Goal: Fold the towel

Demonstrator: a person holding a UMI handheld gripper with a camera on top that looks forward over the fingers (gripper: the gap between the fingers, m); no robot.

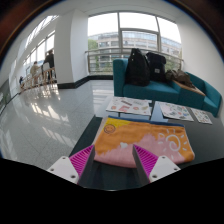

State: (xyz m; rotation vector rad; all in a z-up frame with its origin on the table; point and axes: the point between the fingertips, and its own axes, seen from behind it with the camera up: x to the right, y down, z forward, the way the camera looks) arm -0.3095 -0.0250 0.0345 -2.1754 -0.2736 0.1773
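Bright windowed lounge: on the dark desk [205,140] an orange-and-pink patterned towel [143,143] lies seemingly part-folded, claw [118,165] open, empty.

The towel [143,143] — orange-yellow with pink patches — lies flat on a dark table, just ahead.
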